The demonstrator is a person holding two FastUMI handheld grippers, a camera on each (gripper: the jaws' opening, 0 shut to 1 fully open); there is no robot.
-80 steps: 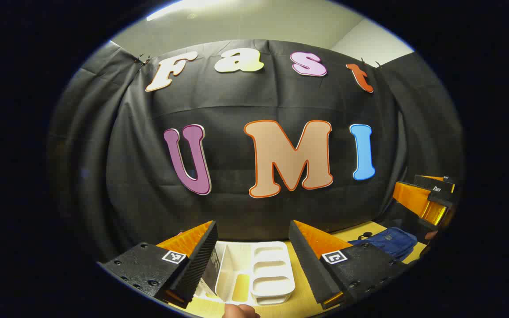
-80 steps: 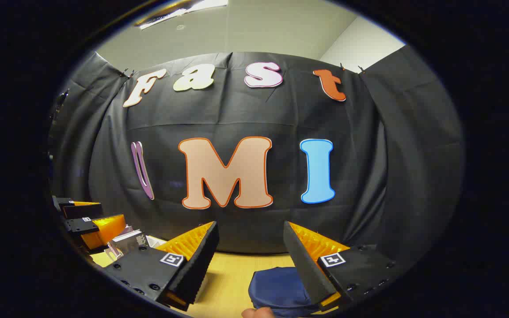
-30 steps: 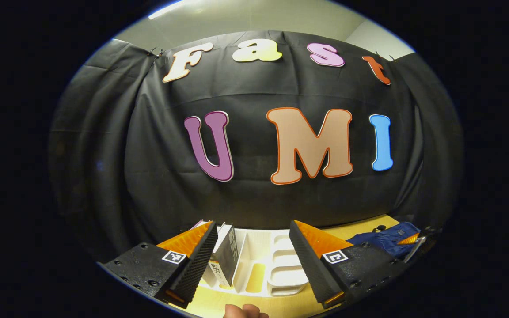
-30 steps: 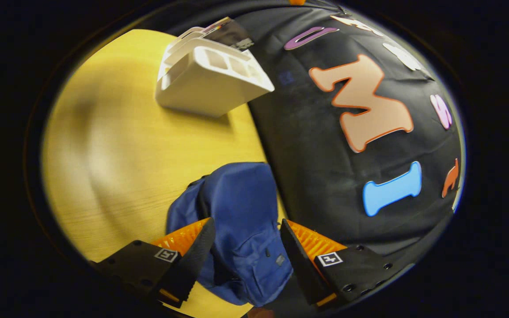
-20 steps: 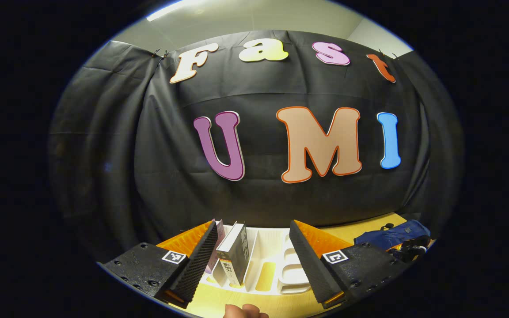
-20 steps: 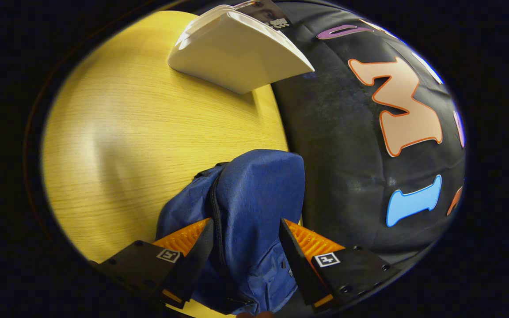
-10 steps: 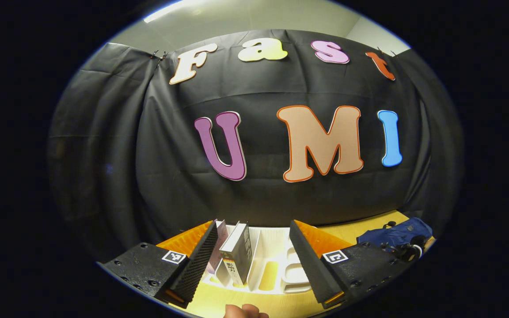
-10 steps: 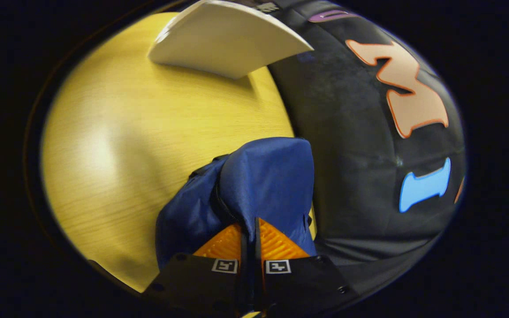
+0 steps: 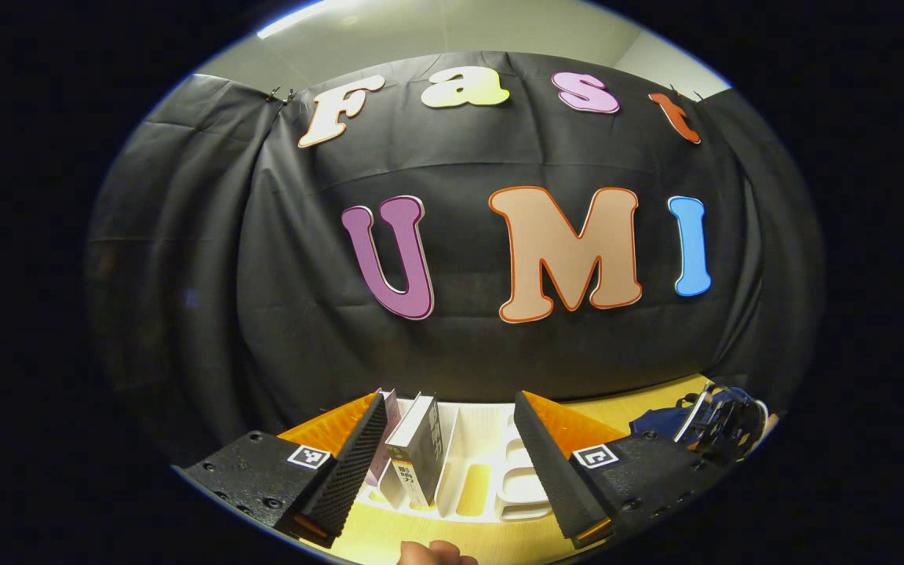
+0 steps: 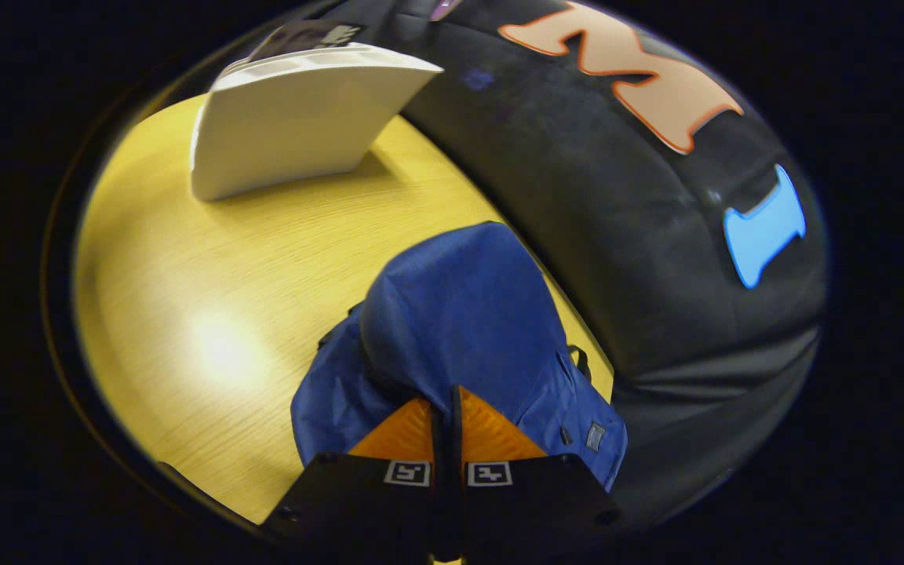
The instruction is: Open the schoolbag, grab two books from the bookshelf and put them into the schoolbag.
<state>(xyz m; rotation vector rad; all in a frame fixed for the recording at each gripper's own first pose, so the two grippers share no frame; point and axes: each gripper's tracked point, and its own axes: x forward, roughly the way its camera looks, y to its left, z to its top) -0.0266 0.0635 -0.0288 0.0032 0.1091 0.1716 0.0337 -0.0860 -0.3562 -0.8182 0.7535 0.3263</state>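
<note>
Right gripper (image 10: 444,404) fingers pinched together at blue schoolbag (image 10: 464,314); left gripper (image 9: 448,428) wide apart near bookshelf (image 9: 491,479) books (image 9: 417,451).

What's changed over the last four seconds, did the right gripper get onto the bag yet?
Yes. The right gripper swung down from facing the wall to over the blue schoolbag and closed its fingers; they now look pinched at the zipper line, though what they hold is hidden. The left gripper drifted slightly toward the books in the white bookshelf, staying open. Bookshelf and table unchanged.
</note>
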